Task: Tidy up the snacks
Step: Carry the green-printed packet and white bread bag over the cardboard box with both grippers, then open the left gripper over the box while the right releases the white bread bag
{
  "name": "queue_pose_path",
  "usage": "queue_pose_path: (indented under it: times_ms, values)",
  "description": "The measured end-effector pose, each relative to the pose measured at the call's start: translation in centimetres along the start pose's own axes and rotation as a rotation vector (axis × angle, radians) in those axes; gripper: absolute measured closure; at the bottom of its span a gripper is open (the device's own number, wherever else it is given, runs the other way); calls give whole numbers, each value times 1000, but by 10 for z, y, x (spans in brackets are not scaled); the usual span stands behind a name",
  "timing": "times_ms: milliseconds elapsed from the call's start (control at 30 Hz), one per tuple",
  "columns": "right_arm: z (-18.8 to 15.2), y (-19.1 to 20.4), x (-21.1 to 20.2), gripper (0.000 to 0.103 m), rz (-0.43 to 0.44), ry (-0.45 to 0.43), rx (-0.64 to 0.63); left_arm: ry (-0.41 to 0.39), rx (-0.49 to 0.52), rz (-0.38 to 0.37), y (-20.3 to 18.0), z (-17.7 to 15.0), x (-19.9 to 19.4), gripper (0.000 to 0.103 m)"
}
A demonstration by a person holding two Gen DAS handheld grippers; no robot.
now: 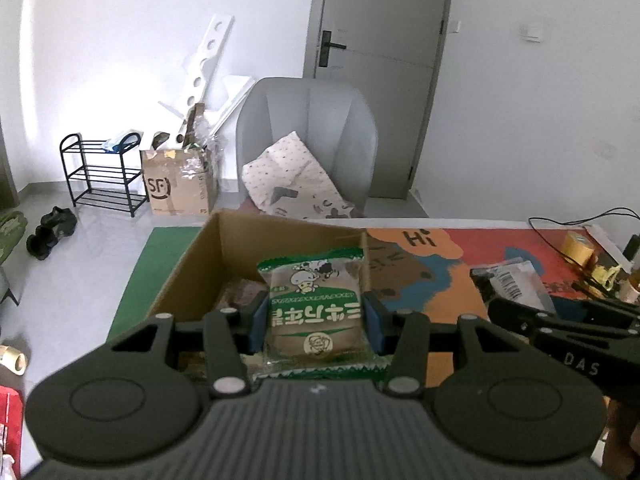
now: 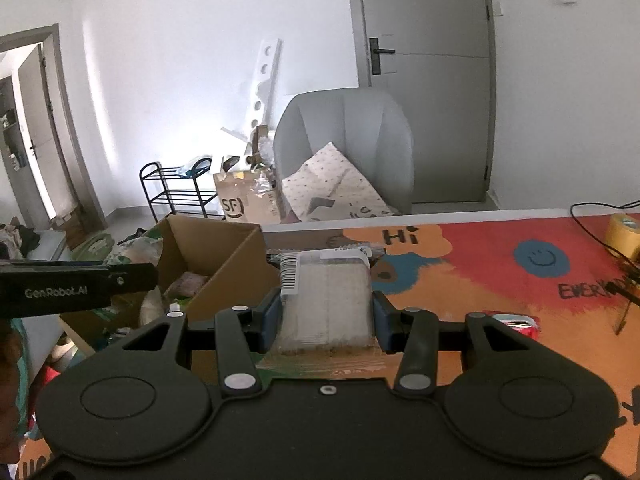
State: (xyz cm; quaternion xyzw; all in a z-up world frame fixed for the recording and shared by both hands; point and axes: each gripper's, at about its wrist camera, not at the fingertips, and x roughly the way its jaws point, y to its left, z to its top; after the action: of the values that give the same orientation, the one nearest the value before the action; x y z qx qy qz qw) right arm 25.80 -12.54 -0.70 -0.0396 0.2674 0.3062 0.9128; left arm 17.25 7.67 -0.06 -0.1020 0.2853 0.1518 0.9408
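Cardboard open brown box (image 1: 224,256) at table's left edge is the drop target — left gripper (image 1: 316,322) clenched on green-wrapped snack cake (image 1: 316,300) over it, right gripper (image 2: 326,316) clenched on clear-wrapped pale wafer pack (image 2: 326,296) beside it.

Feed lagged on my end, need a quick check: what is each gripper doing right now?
Left gripper: closed on the green snack packet, above the cardboard box.
Right gripper: closed on the clear-wrapped snack pack.

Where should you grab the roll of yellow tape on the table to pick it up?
Pinch the yellow tape roll across its wall, one finger in the centre hole and one outside, coming from above. It seems to lie flat with its hole facing up, so the rim is the easiest part to reach. A black cable runs beside it.
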Motion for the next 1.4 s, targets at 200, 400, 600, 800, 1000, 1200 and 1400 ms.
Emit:
queue_pose_path:
  times_ms: [200,400,600,800,1000,1200,1400]
  values:
    - [5,11,10,58,12,5,-17,8,-27,16,18,2,9,55]
    - [11,22,20,58,21,7,-31,6,-46,22,31,8,17,55]
    - [16,31,32,58,31,7,-38,1,-67,40,40,12,27,52]
    - [24,44,42,58,54,11,-55,10,-79,35,46,13,25,51]
    - [29,61,51,58,85,9,-73,12,-98,41,56,12,16,41]
    - [34,76,61,58,121,14,-87,-1,-118,55,68,13,7,37]
    - [42,83,67,58,166,-12,-74,-15,-136,74,79,13,1,30]
